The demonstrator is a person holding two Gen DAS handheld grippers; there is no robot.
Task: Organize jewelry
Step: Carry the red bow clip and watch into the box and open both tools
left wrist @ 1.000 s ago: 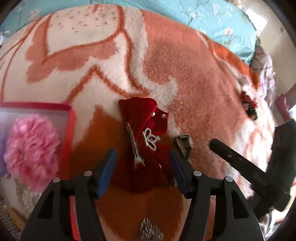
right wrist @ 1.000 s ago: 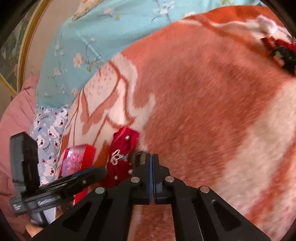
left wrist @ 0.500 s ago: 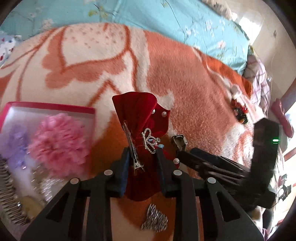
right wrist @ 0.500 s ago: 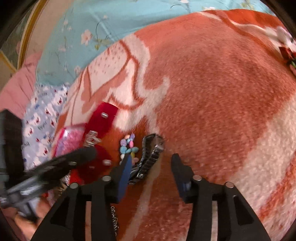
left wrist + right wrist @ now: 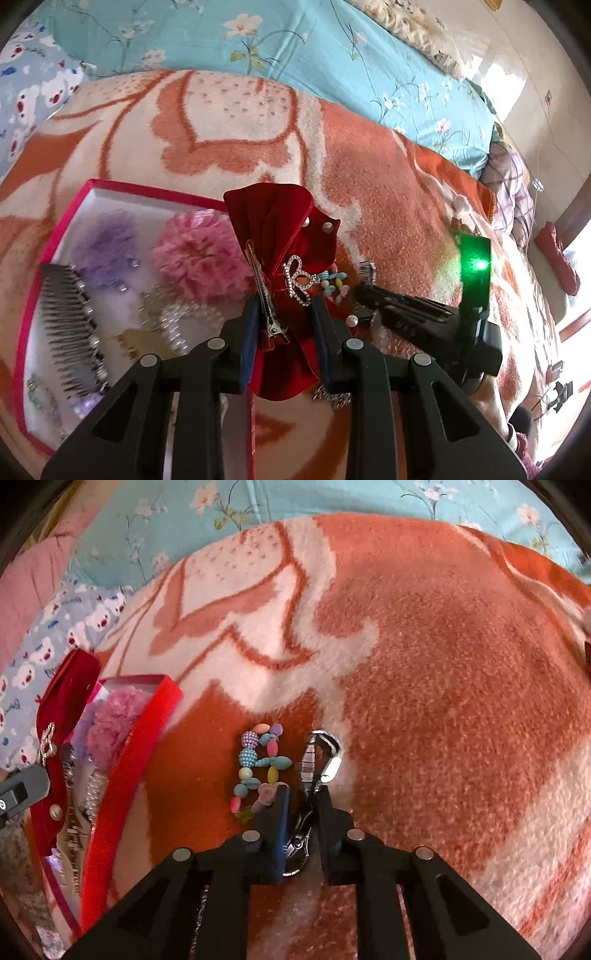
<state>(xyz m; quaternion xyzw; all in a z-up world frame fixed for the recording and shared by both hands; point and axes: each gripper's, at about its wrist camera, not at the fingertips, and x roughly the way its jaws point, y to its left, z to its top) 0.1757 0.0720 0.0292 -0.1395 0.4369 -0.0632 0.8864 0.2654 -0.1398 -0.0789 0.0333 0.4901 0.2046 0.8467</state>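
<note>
My left gripper [image 5: 286,317] is shut on a red velvet bow hair piece [image 5: 284,236] that carries a silver crown charm and a metal clip, and holds it above the blanket beside the red-rimmed jewelry box [image 5: 55,236]. The box holds a pink pompom [image 5: 201,251], a purple pompom, a comb [image 5: 70,325] and beaded pieces. My right gripper [image 5: 303,805] has closed around a silver watch [image 5: 319,760] lying on the orange blanket. A pastel bead bracelet [image 5: 258,764] lies just left of the watch. The box also shows in the right wrist view [image 5: 129,768].
The orange and cream blanket [image 5: 443,701] covers the bed. A turquoise floral sheet [image 5: 295,44] lies behind it. A small sparkly piece [image 5: 332,397] lies under the left gripper. The right gripper's body with a green light [image 5: 476,266] stands right of the bow.
My left gripper closed on the red bow and lifted it toward the box. My right gripper opened, moved over the watch, then closed around it.
</note>
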